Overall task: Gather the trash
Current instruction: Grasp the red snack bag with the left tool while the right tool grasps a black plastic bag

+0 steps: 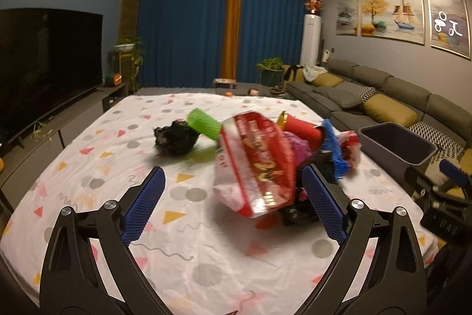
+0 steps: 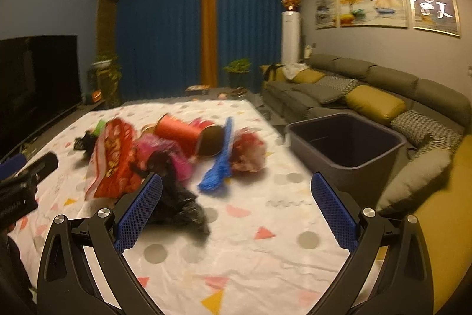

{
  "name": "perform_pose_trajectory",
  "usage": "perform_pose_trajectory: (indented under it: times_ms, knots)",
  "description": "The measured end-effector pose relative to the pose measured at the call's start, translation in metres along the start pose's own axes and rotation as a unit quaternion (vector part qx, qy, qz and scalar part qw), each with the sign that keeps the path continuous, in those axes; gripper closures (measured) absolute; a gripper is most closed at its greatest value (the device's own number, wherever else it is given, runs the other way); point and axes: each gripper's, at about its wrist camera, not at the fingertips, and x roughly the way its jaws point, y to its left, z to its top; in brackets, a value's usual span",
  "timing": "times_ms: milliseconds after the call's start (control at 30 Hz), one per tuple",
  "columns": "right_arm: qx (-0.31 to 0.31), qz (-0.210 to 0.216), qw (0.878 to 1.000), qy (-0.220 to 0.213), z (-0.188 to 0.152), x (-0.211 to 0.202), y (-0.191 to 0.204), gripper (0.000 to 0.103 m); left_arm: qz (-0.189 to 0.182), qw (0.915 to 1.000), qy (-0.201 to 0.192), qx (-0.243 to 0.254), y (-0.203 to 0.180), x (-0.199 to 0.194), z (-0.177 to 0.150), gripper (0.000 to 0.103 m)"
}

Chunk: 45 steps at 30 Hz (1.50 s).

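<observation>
- Two black two-finger grippers with blue mesh pads: the left gripper (image 1: 233, 188) and the right gripper (image 2: 236, 194) both have their jaws spread wide and nothing held.
- One table under a white cloth dotted with grey circles and coloured triangles (image 2: 250, 256) carries all the trash; other places are given from it.
- One long grey sofa with mustard cushions (image 2: 368, 96) runs along the table's right side.
- One dark grey rectangular plastic bin (image 2: 345, 143) stands at the table's right edge, between table and sofa.
- One red and white printed snack bag (image 1: 256, 164) lies near the table's middle, just ahead of the left gripper.
- Two crumpled black plastic bags: one (image 1: 175, 138) left of the snack bag, one (image 2: 177, 197) by the right gripper's left finger.
- One red cardboard tube (image 2: 180, 132) lies behind the snack bag.
- One blue bristly brush-like piece (image 2: 219, 164) lies right of the tube.
- One green ribbed plastic cylinder (image 1: 203, 124) touches the first black bag.
</observation>
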Motion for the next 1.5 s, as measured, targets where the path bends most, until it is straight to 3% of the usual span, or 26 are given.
perform_pose_trajectory:
  times_ms: [233, 533, 700, 867, 967, 1233, 1367, 1500]
  knots:
    - [-0.033, 0.055, 0.998, 0.01, -0.005, 0.031, 0.036, 0.014, 0.017, 0.9998, 0.001, -0.011, 0.019, 0.016, -0.001, 0.013]
    - [-0.052, 0.082, 0.994, 0.052, -0.009, 0.082, 0.062, 0.038, 0.014, 0.9997, 0.014, -0.016, 0.027, 0.04, 0.002, 0.015]
    - [-0.053, 0.096, 0.991, 0.076, -0.008, 0.096, 0.066, 0.056, 0.003, 0.9996, 0.026, -0.014, 0.023, 0.053, 0.003, 0.021]
    - [-0.05, 0.111, 0.988, 0.097, -0.008, 0.107, 0.063, 0.09, -0.021, 0.9993, 0.03, -0.001, 0.012, 0.059, 0.001, 0.022]
    - [-0.043, 0.111, 0.989, 0.091, -0.008, 0.106, 0.057, 0.095, -0.039, 0.9984, 0.04, 0.006, 0.005, 0.062, -0.004, 0.022]
    - [-0.014, 0.098, 0.993, 0.061, -0.004, 0.089, 0.031, 0.098, -0.056, 0.9967, 0.058, 0.015, -0.015, 0.075, -0.002, 0.022]
    - [-0.009, 0.085, 0.995, 0.045, 0.001, 0.079, 0.022, 0.098, -0.052, 0.996, 0.06, 0.04, -0.035, 0.087, -0.002, 0.022]
    - [-0.006, 0.08, 0.996, 0.037, 0.004, 0.072, 0.012, 0.098, -0.046, 0.9939, 0.088, 0.047, -0.046, 0.105, -0.009, 0.023]
